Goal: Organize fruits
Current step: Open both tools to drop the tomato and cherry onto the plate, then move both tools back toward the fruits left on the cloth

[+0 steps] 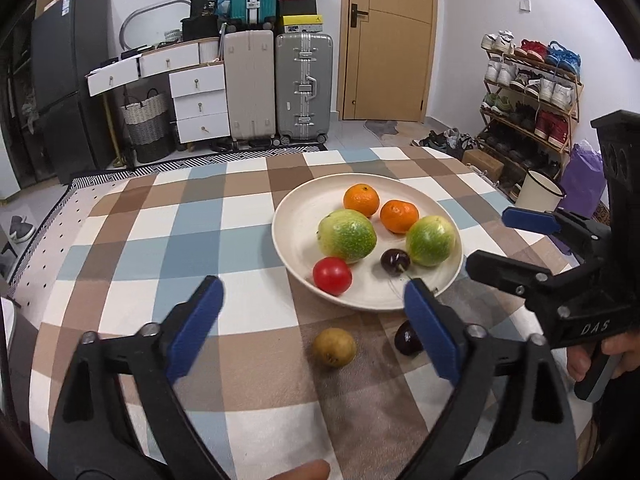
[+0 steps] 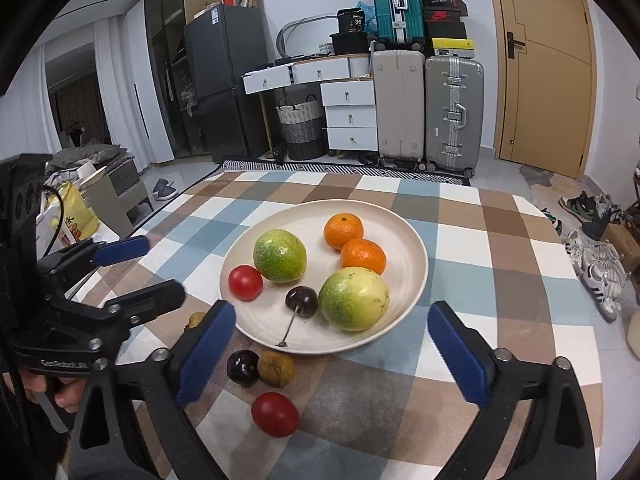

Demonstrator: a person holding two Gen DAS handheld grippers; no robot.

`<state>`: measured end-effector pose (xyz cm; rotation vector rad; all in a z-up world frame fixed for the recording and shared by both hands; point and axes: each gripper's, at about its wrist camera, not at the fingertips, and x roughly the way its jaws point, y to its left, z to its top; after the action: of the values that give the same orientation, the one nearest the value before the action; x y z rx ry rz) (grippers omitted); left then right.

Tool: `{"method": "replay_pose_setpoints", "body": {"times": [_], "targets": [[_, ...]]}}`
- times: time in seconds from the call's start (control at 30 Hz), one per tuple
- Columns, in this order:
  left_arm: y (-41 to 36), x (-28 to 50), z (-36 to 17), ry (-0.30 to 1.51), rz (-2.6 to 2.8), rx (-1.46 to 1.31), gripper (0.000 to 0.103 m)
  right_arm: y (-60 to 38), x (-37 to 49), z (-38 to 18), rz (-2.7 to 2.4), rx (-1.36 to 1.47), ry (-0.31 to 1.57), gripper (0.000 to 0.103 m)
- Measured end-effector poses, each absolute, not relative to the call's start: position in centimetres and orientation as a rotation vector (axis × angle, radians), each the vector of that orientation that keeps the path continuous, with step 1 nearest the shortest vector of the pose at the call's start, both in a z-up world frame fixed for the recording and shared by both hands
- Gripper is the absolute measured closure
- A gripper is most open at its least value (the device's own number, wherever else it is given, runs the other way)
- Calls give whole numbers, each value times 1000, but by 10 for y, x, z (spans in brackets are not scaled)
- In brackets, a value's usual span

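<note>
Right wrist view: both tongs, right (image 2: 330, 344) and left (image 1: 314, 320), gape empty before the plate (image 2: 408, 240).

Even, soft indoor light, faint shadows; sharp centre; strong fisheye bending and black vignette at the edges.

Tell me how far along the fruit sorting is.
Done: six fruits sit on the plate, including two oranges and a cherry. In hand: nothing; the left gripper and right gripper are open and empty. Left: dark cherry, two brown fruits, red tomato on the tablecloth.
</note>
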<state>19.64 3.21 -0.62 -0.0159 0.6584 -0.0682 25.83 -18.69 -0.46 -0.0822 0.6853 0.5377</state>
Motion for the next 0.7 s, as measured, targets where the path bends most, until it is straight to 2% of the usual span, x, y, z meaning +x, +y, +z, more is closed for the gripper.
{"method": "replay_pose_setpoints", "body": {"times": [0.37,0.7], "targets": [[42,163,-11,648,-55,-66,0,-207,238,-5,517,-49,695,1],[34,167,-23,684,-65,-48,0,-208,236,-22,528,-70,768,1]]}}
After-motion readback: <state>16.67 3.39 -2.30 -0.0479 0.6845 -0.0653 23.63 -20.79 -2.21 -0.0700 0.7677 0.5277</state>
